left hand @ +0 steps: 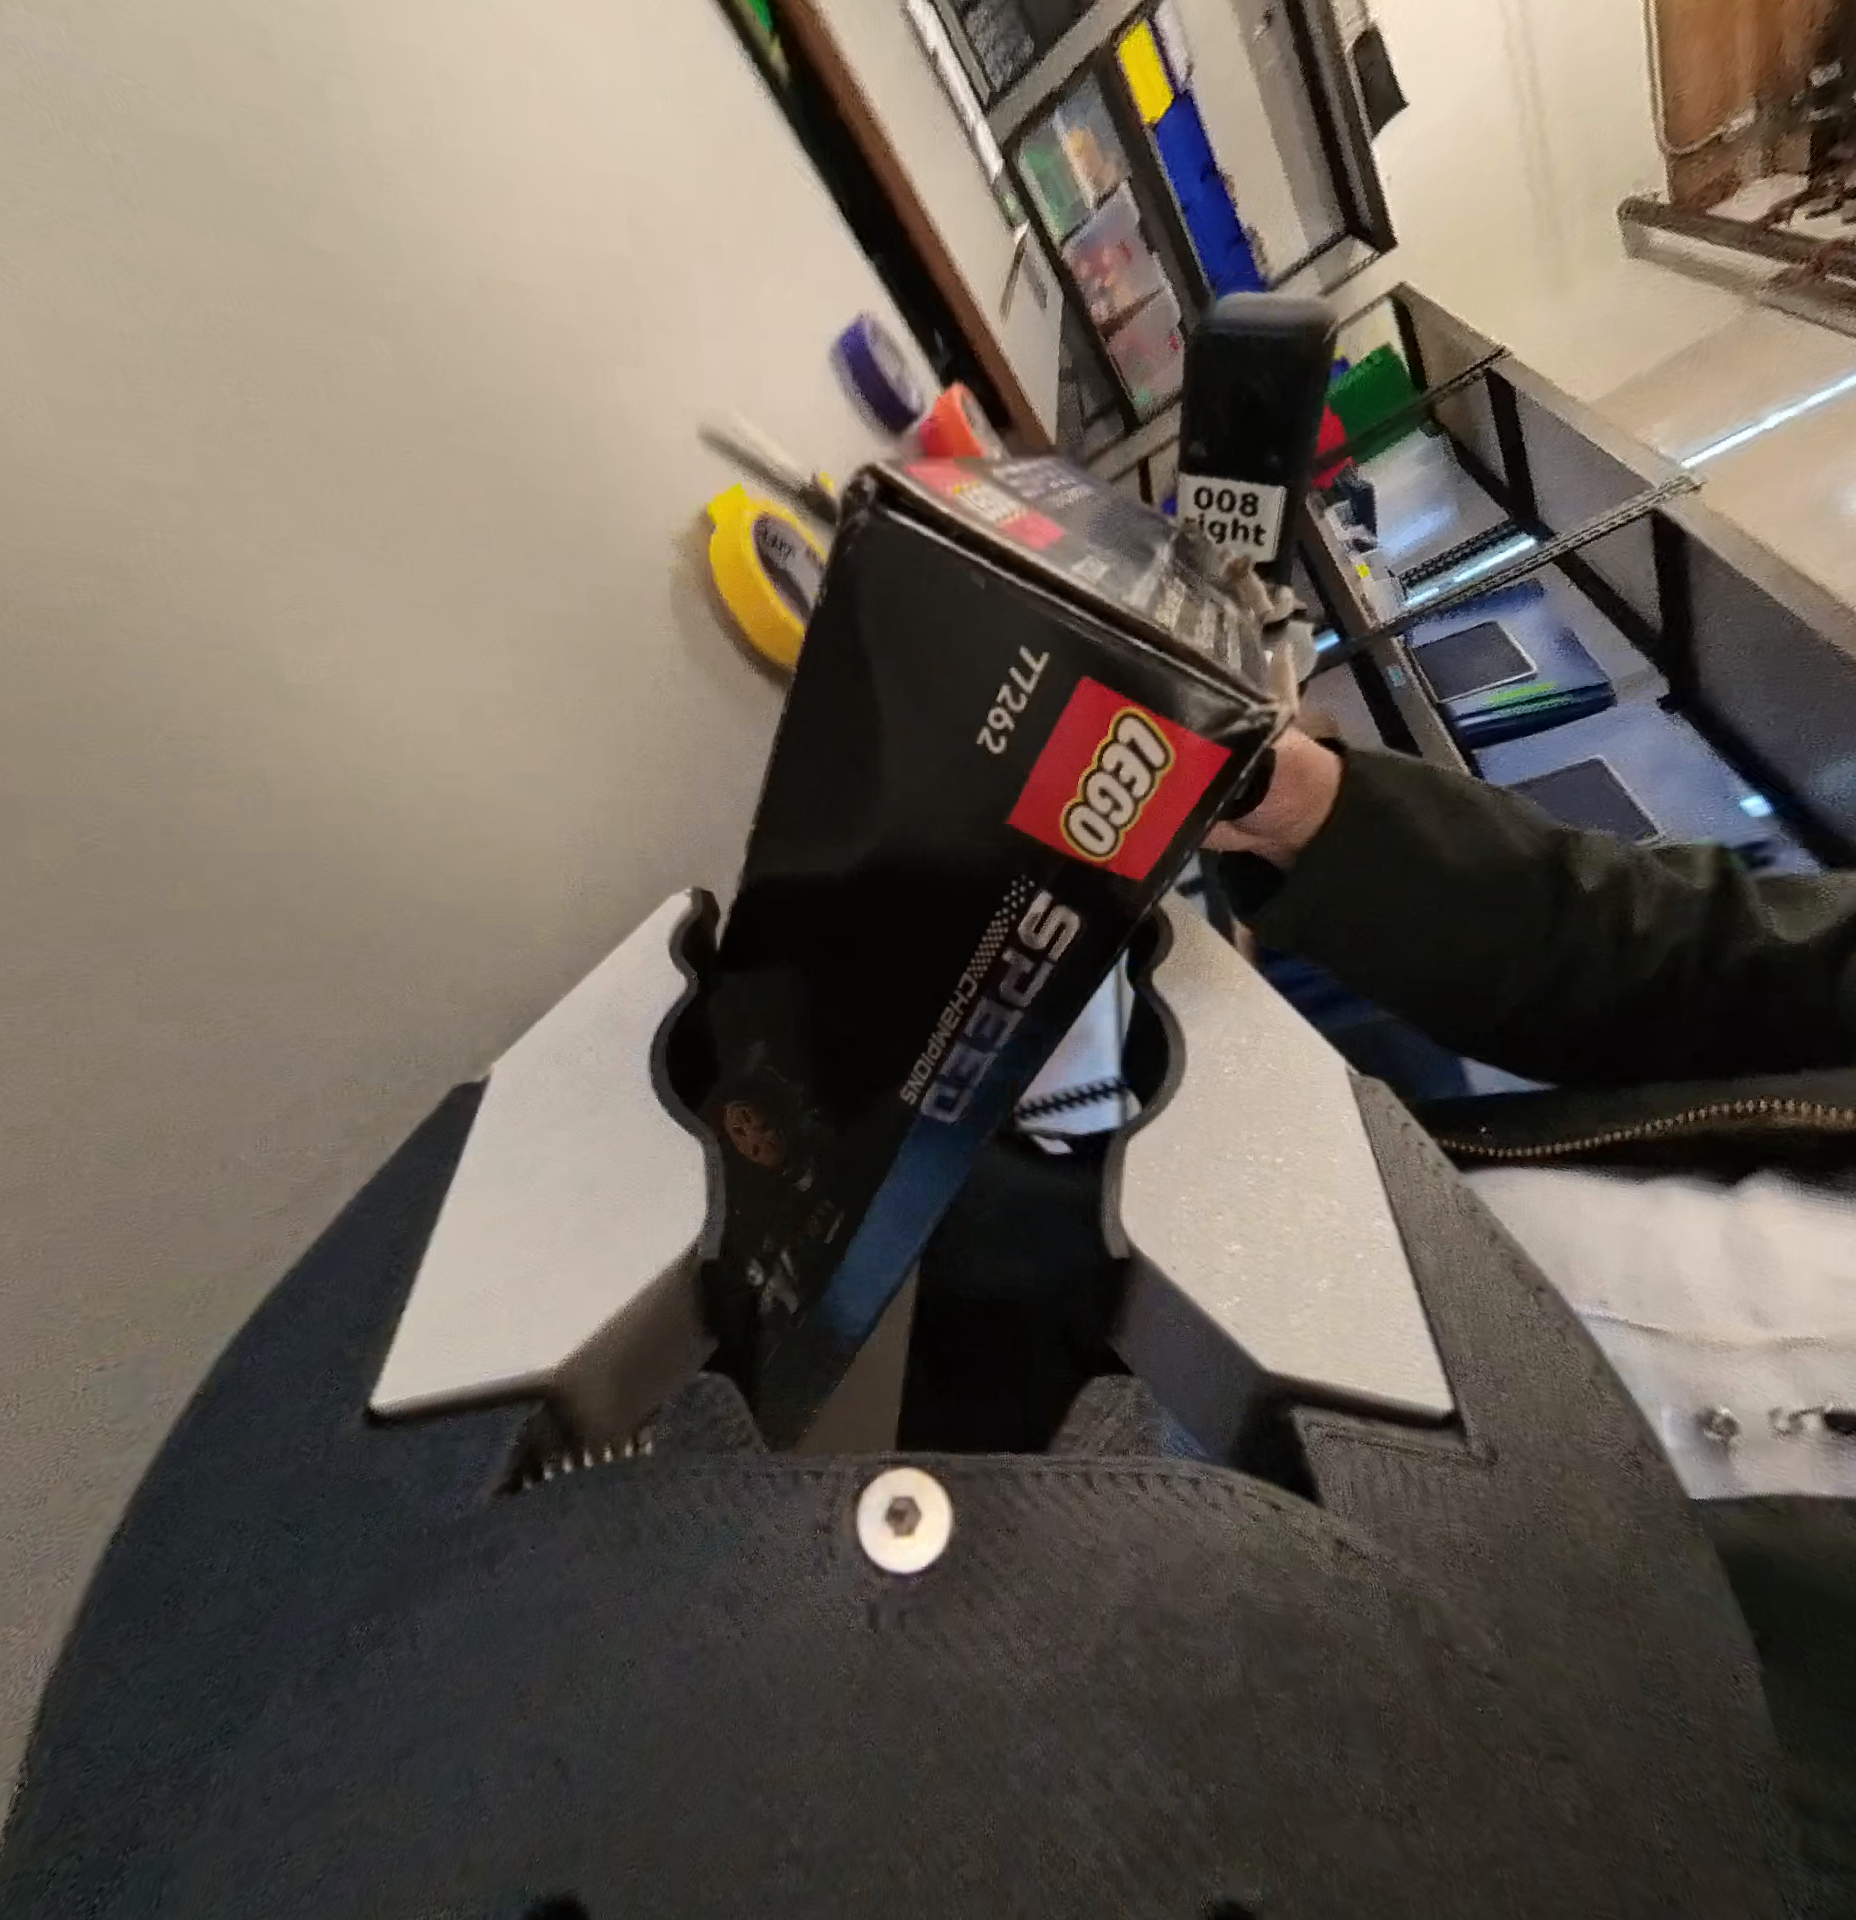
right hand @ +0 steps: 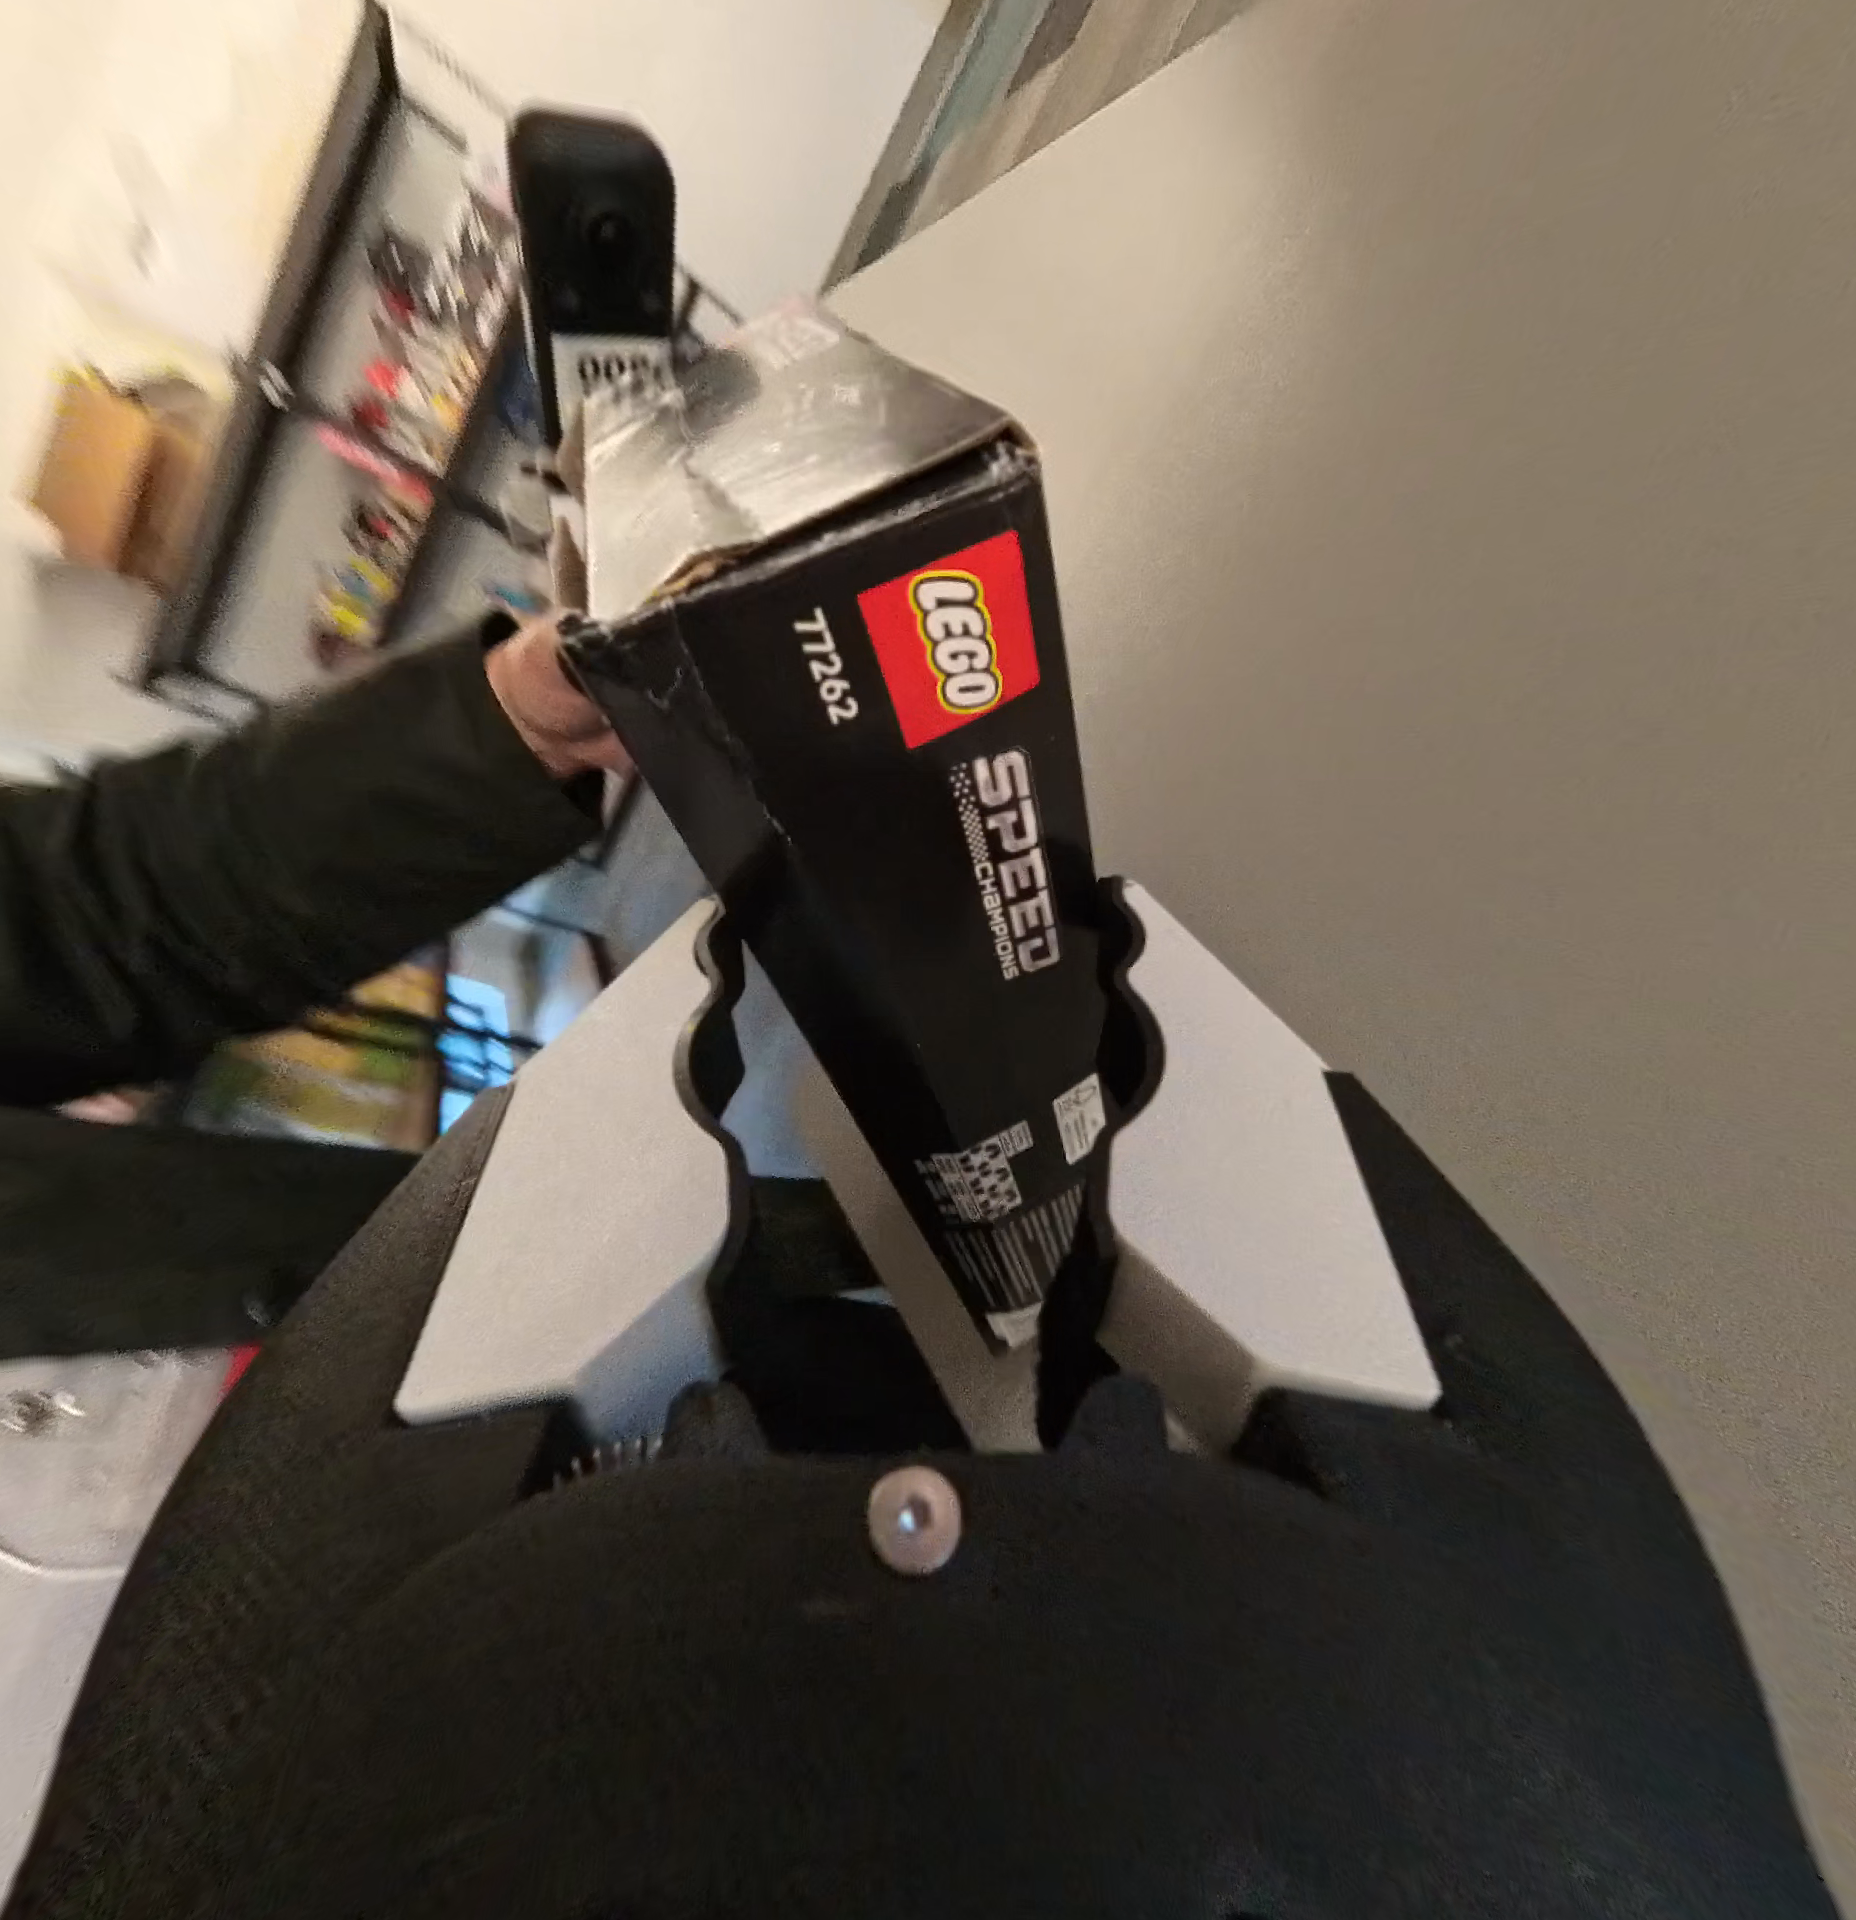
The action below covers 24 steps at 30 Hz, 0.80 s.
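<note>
Left tongs (left hand: 919, 940), right tongs (right hand: 919, 935) both clasp black box (left hand: 965, 831).

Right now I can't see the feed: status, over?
Left gripper and right gripper each holding the black box. Box held up, off any surface. Nothing in the way.
</note>
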Available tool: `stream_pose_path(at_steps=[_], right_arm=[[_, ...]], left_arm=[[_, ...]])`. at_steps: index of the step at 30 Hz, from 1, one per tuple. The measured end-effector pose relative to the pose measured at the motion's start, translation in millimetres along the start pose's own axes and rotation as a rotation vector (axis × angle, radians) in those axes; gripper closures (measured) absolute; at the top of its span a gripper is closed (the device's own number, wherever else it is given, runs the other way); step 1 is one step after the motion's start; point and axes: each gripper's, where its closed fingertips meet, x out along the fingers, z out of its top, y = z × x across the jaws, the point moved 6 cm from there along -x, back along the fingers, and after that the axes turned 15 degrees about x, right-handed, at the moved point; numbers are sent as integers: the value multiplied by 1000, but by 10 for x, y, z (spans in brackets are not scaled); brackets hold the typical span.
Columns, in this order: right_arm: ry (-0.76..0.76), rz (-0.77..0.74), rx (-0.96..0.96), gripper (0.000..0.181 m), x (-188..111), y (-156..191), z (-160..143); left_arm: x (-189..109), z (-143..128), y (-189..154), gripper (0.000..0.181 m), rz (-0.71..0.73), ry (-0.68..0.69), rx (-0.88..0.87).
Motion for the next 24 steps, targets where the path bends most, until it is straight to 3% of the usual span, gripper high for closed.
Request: stream_pose_path(at_steps=[4, 11, 14, 18, 24], right_arm=[[-73, 56, 183, 114, -7, -254, -17], [-220, 75, 287, 115, -249, -374, -221], [-236, 60, 377, 115, -335, -413, -474], [-190, 25, 509, 115, -312, -450, -948], [-166, 36, 601, 116, -230, -451, -1298]], left_arm=[[130, -60, 196, 105, -39, 93, -145], [472, 110, 240, 105, -75, 207, -134], [696, 103, 251, 105, -86, 225, -109], [971, -110, 222, 105, -142, 314, -92], [1082, -350, 197, 105, -196, 370, -99]])
